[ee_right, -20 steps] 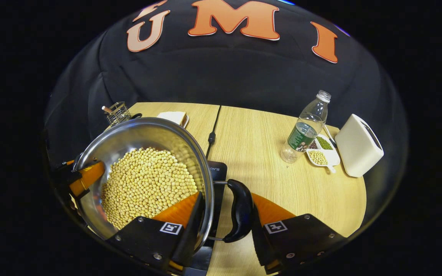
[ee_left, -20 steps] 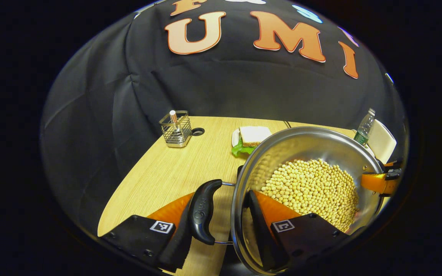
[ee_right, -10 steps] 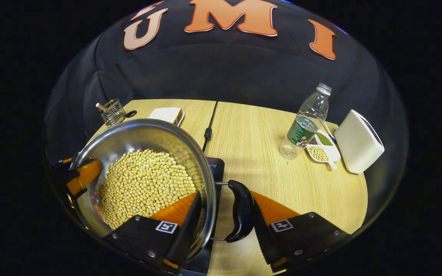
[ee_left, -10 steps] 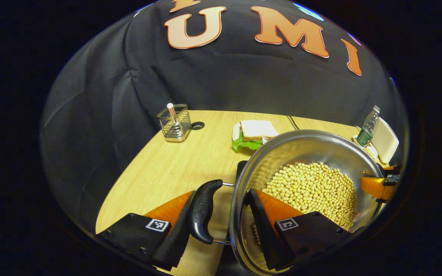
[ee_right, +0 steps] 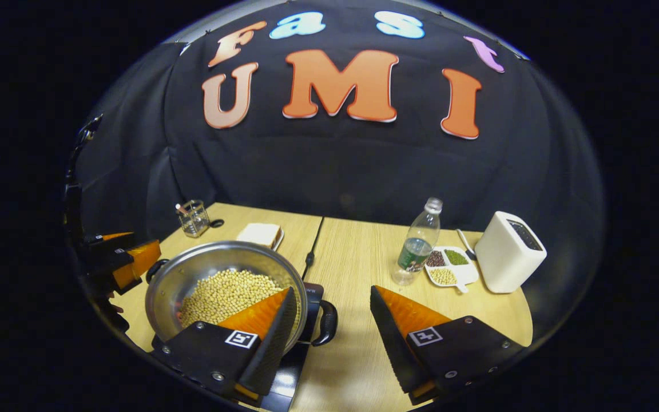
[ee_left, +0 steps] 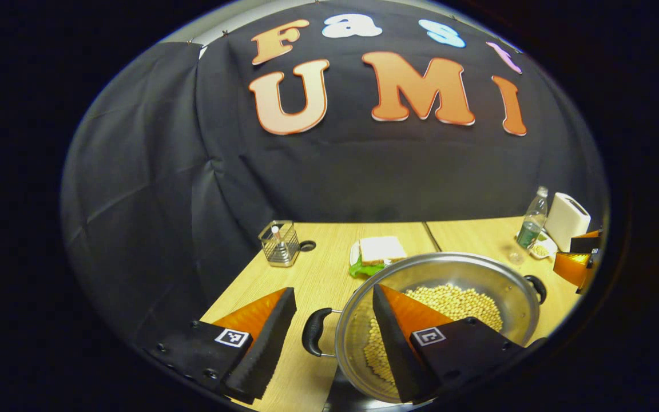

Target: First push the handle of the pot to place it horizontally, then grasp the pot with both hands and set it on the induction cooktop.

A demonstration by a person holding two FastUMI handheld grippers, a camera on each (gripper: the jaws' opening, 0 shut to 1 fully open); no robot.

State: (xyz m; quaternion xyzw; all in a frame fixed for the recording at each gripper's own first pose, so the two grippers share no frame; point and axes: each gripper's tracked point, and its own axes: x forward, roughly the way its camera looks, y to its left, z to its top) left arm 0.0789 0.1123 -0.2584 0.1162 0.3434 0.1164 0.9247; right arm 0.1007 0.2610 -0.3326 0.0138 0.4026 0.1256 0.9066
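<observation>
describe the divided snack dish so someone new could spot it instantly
On the wooden table, look toward its far right end, where a white box-shaped container stands. The small white dish lies between that container and the clear plastic bottle. Unlike its neighbours, it is flat, with compartments of green, dark and yellow beans.

The left gripper (ee_left: 329, 320) has its two fingers spread wide apart, clamping nothing. One finger (ee_left: 261, 343) hangs on the outer side, the other finger (ee_left: 398, 337) on the inner side, both angled downward. The right gripper (ee_right: 326, 320) is likewise spread wide, its two fingers apart and gripping nothing. In the right gripper view, the left gripper appears again at the far left edge; in the left gripper view, the right gripper sits at the far right edge.
</observation>
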